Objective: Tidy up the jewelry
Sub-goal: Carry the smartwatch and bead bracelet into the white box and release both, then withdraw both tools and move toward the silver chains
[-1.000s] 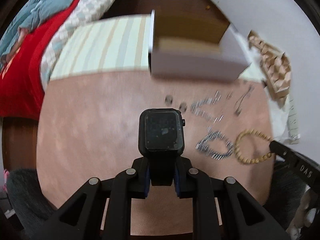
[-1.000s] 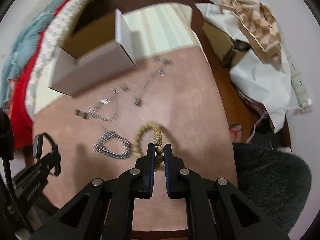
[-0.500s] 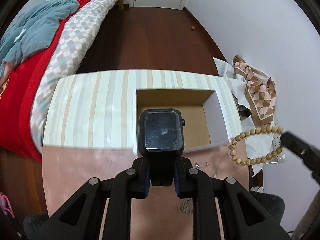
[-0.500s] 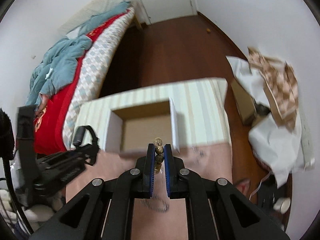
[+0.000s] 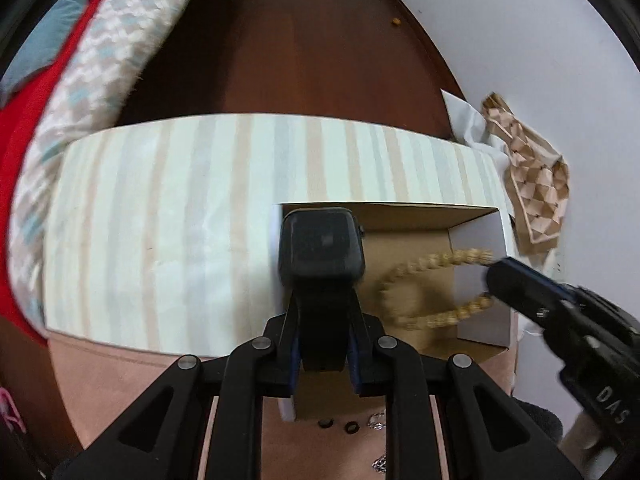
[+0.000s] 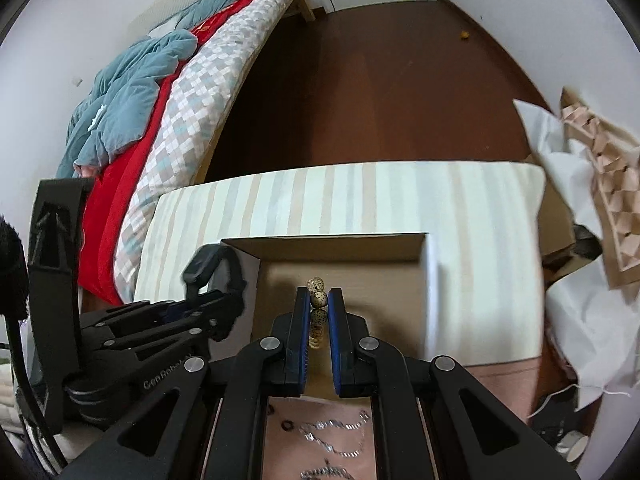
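Since half a second ago we have carried both pieces forward, so the wooden bead bracelet that hung beside the box now hangs over its inside. Our left hand-held gripper (image 5: 323, 334) is clamped on the strap of the black square-faced smartwatch (image 5: 321, 246), which stands upright above the left wall of the open white cardboard box with a brown inside (image 5: 412, 240). Our right hand-held gripper (image 6: 319, 316) is narrowed onto the string of speckled tan wooden beads (image 6: 318, 300); in the left wrist view that bracelet (image 5: 424, 288) loops out from the gripper tip and dangles over the box floor, blurred by motion.

The box sits on the worktop, partly on the pale striped cloth (image 5: 180, 232) and partly on the pink suede-like mat (image 6: 320, 440). On the mat, near our right gripper's base, lie thin silver chains (image 6: 336, 434), and just before the box's near wall two small dark rings (image 5: 338, 425).

Beyond the worktop we see dark wooden floor (image 6: 380, 92), a bed with a checked cover, a red sheet and a blue-grey quilt (image 6: 132, 80) on the left, and white paper with a tan patterned bag (image 5: 536, 196) against the wall on the right.
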A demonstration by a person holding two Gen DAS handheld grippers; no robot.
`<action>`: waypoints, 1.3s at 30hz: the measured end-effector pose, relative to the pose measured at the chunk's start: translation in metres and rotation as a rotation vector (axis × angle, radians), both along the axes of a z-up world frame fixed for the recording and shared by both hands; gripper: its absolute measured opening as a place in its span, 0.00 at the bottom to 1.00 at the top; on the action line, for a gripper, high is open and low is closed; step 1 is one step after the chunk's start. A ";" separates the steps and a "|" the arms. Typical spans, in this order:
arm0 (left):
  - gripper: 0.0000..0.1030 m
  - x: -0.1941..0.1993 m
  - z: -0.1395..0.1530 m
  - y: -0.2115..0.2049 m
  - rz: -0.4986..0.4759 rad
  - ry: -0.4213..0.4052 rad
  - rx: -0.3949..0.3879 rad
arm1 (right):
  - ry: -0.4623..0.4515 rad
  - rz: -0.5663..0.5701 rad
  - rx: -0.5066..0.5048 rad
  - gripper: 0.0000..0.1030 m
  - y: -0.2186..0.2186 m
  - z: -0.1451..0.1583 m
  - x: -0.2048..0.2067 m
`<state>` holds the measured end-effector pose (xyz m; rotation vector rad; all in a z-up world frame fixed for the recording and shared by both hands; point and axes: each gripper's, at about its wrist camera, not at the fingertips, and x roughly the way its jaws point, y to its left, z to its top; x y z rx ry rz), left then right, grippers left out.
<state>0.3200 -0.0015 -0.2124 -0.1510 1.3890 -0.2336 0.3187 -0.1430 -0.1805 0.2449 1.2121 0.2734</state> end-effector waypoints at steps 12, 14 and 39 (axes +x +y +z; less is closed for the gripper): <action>0.59 0.002 0.026 -0.013 -0.030 -0.092 0.081 | 0.048 -0.008 -0.128 0.53 -0.009 -0.014 -0.003; 0.68 -0.002 0.034 -0.006 -0.014 -0.124 0.095 | 0.030 -0.021 -0.164 0.56 -0.012 -0.006 -0.011; 0.99 -0.121 0.092 0.030 0.156 -0.384 0.321 | -0.186 -0.141 -0.386 0.98 -0.011 0.067 -0.120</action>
